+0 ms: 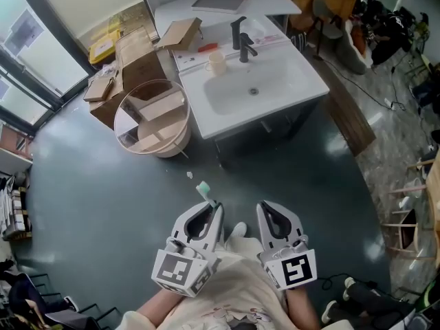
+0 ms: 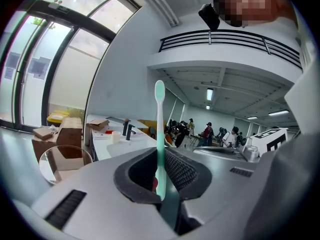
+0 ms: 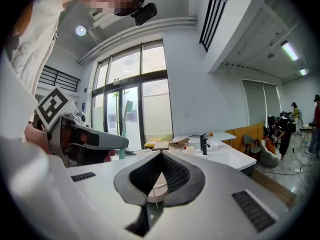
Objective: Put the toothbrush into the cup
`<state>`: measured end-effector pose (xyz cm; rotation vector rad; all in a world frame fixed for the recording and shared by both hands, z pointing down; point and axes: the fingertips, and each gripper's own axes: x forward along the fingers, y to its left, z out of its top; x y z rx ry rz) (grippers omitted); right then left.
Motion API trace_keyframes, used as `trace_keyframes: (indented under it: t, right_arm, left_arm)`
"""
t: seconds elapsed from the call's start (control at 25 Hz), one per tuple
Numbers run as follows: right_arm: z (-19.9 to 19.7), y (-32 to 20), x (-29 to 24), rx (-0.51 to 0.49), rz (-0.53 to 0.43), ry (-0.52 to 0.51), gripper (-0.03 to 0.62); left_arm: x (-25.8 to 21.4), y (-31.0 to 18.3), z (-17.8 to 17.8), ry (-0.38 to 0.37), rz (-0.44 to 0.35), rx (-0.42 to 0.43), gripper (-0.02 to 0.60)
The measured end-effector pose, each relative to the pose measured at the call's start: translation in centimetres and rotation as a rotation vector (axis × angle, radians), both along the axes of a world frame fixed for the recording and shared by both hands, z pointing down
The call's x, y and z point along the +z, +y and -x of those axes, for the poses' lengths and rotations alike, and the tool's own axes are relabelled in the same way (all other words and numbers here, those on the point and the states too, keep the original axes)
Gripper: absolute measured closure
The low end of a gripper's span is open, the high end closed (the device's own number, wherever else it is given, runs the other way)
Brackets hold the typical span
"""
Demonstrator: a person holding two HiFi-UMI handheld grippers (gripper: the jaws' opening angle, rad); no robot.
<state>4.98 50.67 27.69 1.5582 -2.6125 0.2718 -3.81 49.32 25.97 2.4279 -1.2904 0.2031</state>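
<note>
The left tool (image 1: 212, 205) is clamped on the toothbrush (image 2: 159, 129), gripping it by the lower handle; the right tool (image 1: 268, 207) has its jaws together with nothing between them. Both hang over the floor (image 1: 103, 198), well apart from the white worktop (image 1: 302, 74); there the cup (image 1: 216, 62) stands towards the back edge, just left of the black tap (image 1: 242, 41) and behind the basin (image 1: 237, 91). The toothbrush stands close to upright; its long axis runs top to bottom, with the green brush head up and the handle end below the jaws; that suits lowering it handle-first into the cup. It looks light and stiff, a thin, smooth plastic stick; held at one narrow spot it could swivel in the grip, so a firm hold on the handle, clear of the bristles, seems best. The cup looks small and light, and may tip if the handle knocks its rim.
</note>
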Motion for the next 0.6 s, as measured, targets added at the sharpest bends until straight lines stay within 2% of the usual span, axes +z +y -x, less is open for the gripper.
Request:
trace_keyframes:
  t: [0.32, 0.6]
  right_arm:
    - [-0.2, -4.1, 1.5, -0.034, 0.042, -0.004, 0.579]
    - [-0.1, -12.1, 1.9, -0.009, 0.061, 0.009, 0.579]
  left_arm:
    - [1.0, -3.9, -1.1, 0.023, -0.033, 0.027, 0.528]
    - [1.1, -12.3, -0.7, 0.037, -0.017, 0.021, 0.528]
